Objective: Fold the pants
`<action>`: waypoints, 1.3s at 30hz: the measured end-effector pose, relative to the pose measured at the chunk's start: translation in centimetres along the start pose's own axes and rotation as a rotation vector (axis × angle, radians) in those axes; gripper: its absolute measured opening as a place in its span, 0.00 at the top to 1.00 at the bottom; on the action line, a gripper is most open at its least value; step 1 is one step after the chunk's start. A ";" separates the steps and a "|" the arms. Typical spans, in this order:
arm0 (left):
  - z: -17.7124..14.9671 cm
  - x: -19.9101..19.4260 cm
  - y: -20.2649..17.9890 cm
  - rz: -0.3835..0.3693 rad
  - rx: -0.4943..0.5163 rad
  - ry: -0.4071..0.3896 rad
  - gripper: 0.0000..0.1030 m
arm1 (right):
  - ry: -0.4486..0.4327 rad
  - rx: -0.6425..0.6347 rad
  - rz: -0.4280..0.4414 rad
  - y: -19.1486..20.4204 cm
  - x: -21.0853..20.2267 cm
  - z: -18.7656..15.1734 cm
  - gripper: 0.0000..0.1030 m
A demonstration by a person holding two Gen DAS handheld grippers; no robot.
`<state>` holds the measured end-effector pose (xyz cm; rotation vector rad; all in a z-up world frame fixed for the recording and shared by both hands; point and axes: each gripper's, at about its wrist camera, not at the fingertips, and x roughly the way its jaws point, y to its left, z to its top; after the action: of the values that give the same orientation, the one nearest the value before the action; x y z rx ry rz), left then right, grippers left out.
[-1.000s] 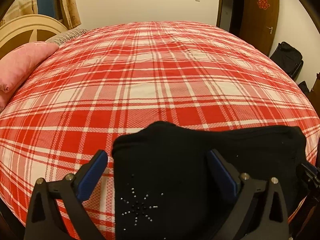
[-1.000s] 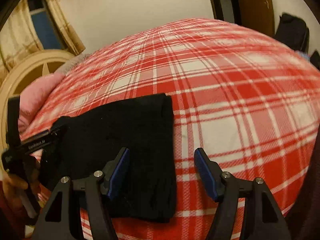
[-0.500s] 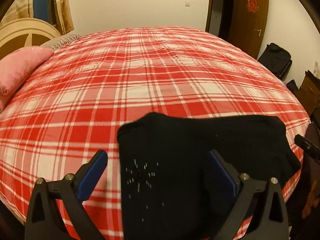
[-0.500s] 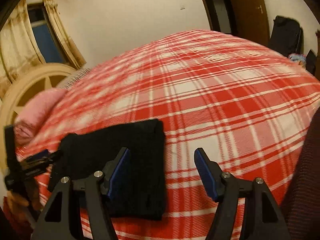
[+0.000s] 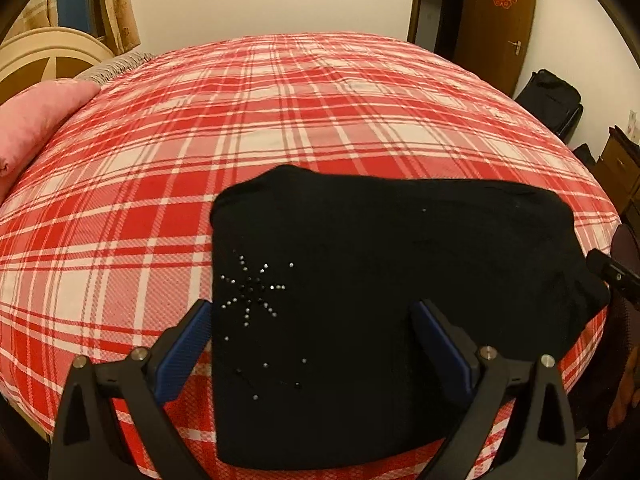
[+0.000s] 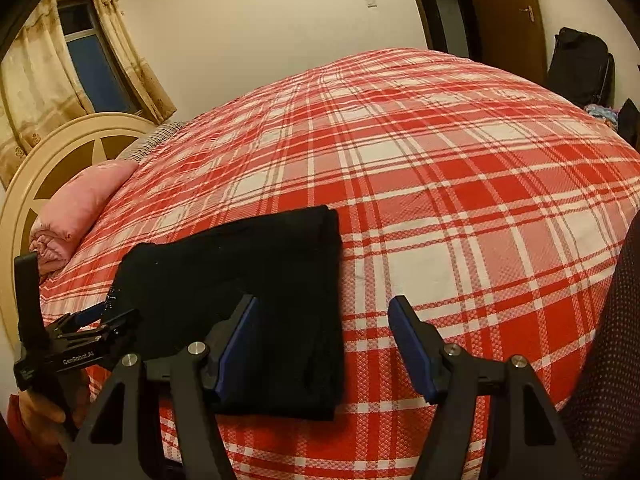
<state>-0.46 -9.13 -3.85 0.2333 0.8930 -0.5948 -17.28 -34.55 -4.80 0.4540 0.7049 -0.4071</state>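
Note:
The black pants [image 5: 380, 300] lie folded into a compact rectangle near the front edge of the bed, with a rhinestone star on their left part. They also show in the right wrist view [image 6: 256, 288]. My left gripper [image 5: 312, 340] is open and empty, held just above the pants' near edge. It also shows in the right wrist view [image 6: 100, 316] at the pants' left end. My right gripper [image 6: 324, 340] is open and empty, over the right edge of the folded pants; its tip shows in the left wrist view [image 5: 612, 276].
The bed carries a red and white plaid cover [image 5: 300, 120]. A pink pillow [image 5: 36, 120] and a cream headboard [image 6: 60, 168] are at the left. A brown door [image 5: 496, 20] and a black bag [image 5: 556, 100] are at the right.
Both grippers have pulled back and risen a little from the folded pants, so more of the room shows. The pants lie still on the bed.

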 end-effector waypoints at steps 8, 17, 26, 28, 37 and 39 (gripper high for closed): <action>-0.1 0.4 0.2 -0.020 -0.031 0.015 0.01 | 0.042 0.058 0.028 -1.0 1.2 -0.6 0.34; -0.4 0.9 0.7 -0.073 -0.092 0.032 0.01 | 0.058 0.107 0.070 -1.8 2.1 -1.0 0.34; -0.4 0.8 0.8 -0.084 -0.100 0.028 0.05 | 0.082 0.039 0.097 0.3 3.0 -1.9 0.34; -0.4 0.7 0.8 -0.085 -0.096 0.023 0.08 | 0.075 -0.025 0.064 1.6 3.1 -2.4 0.34; -0.4 -0.3 0.1 -0.099 -0.078 0.007 0.47 | 0.078 -0.129 0.027 3.7 2.7 -2.4 0.66; -0.3 -0.4 0.0 -0.086 -0.076 0.001 0.53 | 0.065 -0.164 -0.004 4.4 2.6 -2.7 0.68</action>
<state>-0.89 -8.88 -3.72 0.1266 0.9283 -0.6394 -14.68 -30.06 -7.25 0.3121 0.7961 -0.3368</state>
